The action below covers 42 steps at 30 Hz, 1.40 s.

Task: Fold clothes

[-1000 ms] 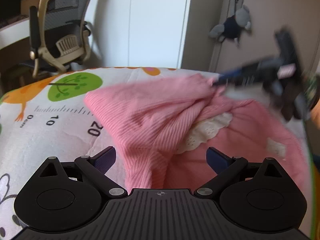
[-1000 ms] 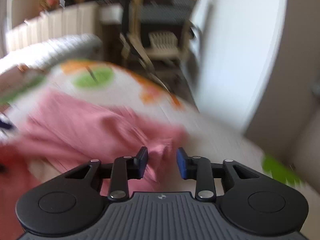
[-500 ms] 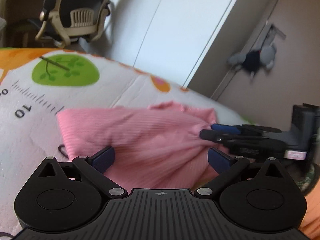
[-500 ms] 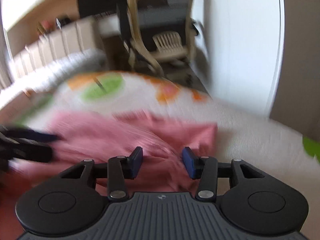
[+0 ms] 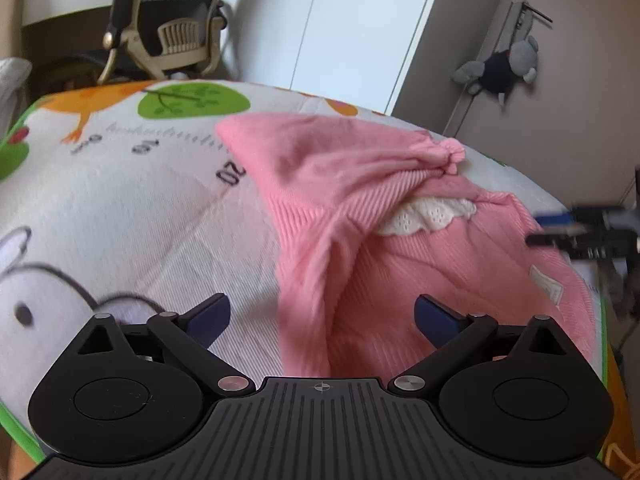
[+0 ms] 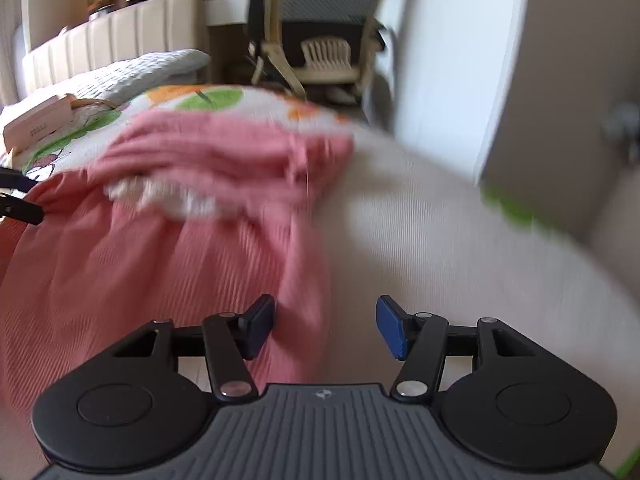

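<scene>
A pink ribbed garment (image 5: 360, 216) with a white lace collar (image 5: 428, 216) lies crumpled on a printed play mat (image 5: 120, 208). One sleeve is folded across its top, the bunched cuff (image 5: 450, 156) resting at the far side. My left gripper (image 5: 322, 316) is open, low over the garment's near edge, with cloth between but not pinched. In the right wrist view the same garment (image 6: 160, 240) spreads to the left; my right gripper (image 6: 326, 328) is open at its right edge, empty. The right gripper (image 5: 580, 232) shows blurred at the right of the left view.
An office chair (image 5: 176, 28) stands beyond the mat's far edge, by white wardrobe doors (image 5: 340, 24). A grey plush toy (image 5: 500, 68) hangs on the door at right. A bed with a quilt (image 6: 132, 76) and a pink box (image 6: 36, 126) lie to the left.
My right gripper let go of the sleeve cuff, opened wider and drew back to the right. The sleeve now rests folded over the garment. My left gripper stayed open and shifted.
</scene>
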Each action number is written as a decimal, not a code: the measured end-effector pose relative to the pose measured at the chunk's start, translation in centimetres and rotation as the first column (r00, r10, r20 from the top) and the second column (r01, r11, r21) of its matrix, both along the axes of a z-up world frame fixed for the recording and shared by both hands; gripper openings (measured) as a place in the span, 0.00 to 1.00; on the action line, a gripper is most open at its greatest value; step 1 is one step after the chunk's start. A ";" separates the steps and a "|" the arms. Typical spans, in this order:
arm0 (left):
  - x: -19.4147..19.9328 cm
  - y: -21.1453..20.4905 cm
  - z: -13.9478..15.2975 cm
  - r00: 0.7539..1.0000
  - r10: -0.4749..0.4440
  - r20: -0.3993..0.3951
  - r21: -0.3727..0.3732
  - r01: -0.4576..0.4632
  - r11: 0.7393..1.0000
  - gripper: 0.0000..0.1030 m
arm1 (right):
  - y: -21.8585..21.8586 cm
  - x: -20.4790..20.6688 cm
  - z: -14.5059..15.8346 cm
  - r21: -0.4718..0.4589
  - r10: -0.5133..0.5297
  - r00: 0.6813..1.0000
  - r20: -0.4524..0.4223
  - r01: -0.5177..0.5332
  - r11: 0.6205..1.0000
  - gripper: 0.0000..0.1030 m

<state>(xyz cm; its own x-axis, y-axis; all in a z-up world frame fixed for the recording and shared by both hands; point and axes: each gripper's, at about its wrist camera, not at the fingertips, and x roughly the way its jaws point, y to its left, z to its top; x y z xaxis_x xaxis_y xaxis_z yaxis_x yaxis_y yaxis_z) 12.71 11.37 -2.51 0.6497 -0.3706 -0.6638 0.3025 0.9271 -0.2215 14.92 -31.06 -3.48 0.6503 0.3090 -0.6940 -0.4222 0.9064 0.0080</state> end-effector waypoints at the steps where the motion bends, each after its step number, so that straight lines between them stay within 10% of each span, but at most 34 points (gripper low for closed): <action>1: -0.1 -0.6 -0.2 1.000 -0.004 0.025 0.037 0.003 0.999 0.93 | 0.0 -0.8 -0.3 0.018 -0.016 1.000 0.011 0.016 1.000 0.53; 6: 1.4 -1.7 0.0 0.995 -0.011 0.098 0.219 -0.011 0.976 0.42 | 2.7 -2.3 -0.4 0.082 0.016 1.000 0.019 -0.018 0.996 0.30; 9: 2.7 -0.6 0.2 0.994 0.036 0.107 0.270 -0.064 0.961 0.39 | 4.9 -3.3 -0.3 0.008 0.064 0.997 0.036 -0.064 0.998 0.21; 16: -2.0 0.3 1.6 0.991 -0.016 0.136 0.337 -0.031 0.941 0.53 | 1.4 -6.1 1.5 -0.187 0.041 0.995 0.085 -0.025 0.982 0.20; 22: -7.4 -1.8 5.5 0.969 -0.129 0.212 0.359 0.045 0.932 0.78 | 3.5 -11.8 5.7 -0.082 0.294 0.937 0.190 -0.283 0.956 0.42; 27: -10.6 -5.7 7.2 0.945 -0.246 0.216 0.349 0.161 0.923 0.86 | 8.4 -14.7 2.6 -0.110 0.504 0.860 0.076 -0.495 0.862 0.45; 31: -12.4 -9.3 6.4 0.914 -0.370 0.168 0.355 0.294 0.887 0.91 | 8.4 -14.0 0.5 -0.073 0.456 0.889 0.042 -0.452 0.889 0.50; 35: -12.4 -11.9 5.1 0.899 -0.410 0.155 0.400 0.322 0.858 0.91 | 8.0 -13.2 0.6 -0.062 0.376 0.925 0.053 -0.373 0.926 0.04; 42: -11.7 -15.4 3.1 0.875 -0.457 0.158 0.491 0.331 0.805 0.91 | 7.1 -13.7 5.7 -0.047 0.354 0.911 0.211 -0.353 0.935 0.03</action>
<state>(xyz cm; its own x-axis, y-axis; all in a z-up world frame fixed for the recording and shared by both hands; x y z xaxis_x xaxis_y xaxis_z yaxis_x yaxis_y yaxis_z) 1.00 -4.06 0.64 0.6794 -0.3443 -0.6479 0.6500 0.6922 0.3137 1.23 -23.99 2.22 0.6318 0.5412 -0.5549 -0.7060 0.6974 -0.1235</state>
